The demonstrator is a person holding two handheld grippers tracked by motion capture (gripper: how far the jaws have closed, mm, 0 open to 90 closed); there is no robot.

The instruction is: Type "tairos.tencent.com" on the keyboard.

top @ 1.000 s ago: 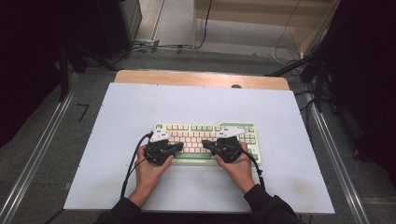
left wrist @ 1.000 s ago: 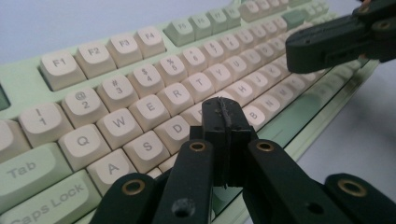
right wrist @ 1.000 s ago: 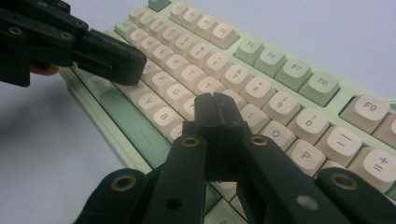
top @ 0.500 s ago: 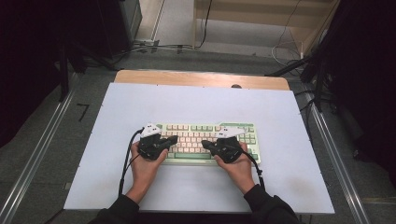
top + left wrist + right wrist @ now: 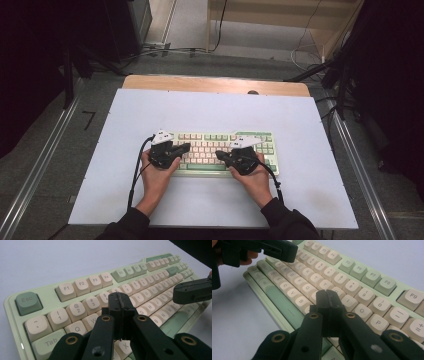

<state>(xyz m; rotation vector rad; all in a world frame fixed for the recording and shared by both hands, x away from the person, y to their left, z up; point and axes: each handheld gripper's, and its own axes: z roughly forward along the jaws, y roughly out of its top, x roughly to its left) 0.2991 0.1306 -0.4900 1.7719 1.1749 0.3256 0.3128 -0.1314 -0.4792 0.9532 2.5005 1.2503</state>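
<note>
A pale green keyboard (image 5: 220, 142) with cream and green keys lies on the white table, lengthwise left to right. My left gripper (image 5: 186, 147) hovers over its left part, jaws pressed together, nothing between them. In the left gripper view its tip (image 5: 119, 300) sits above the keys near the number row of the keyboard (image 5: 75, 290). My right gripper (image 5: 220, 154) is shut too, over the middle keys. In the right gripper view its tip (image 5: 327, 298) hangs above the keyboard (image 5: 362, 280), with the left gripper (image 5: 287, 252) at the upper left.
The white tabletop (image 5: 220, 110) surrounds the keyboard with bare room on all sides. A wooden strip (image 5: 215, 84) runs along the far edge. Metal rails (image 5: 40, 165) flank the table, and cables lie on the floor beyond. The right gripper's jaw (image 5: 192, 291) shows at the right of the left gripper view.
My left gripper has shifted left along the keyboard, from near the middle-left keys toward the left end. The right gripper stays where it was.
</note>
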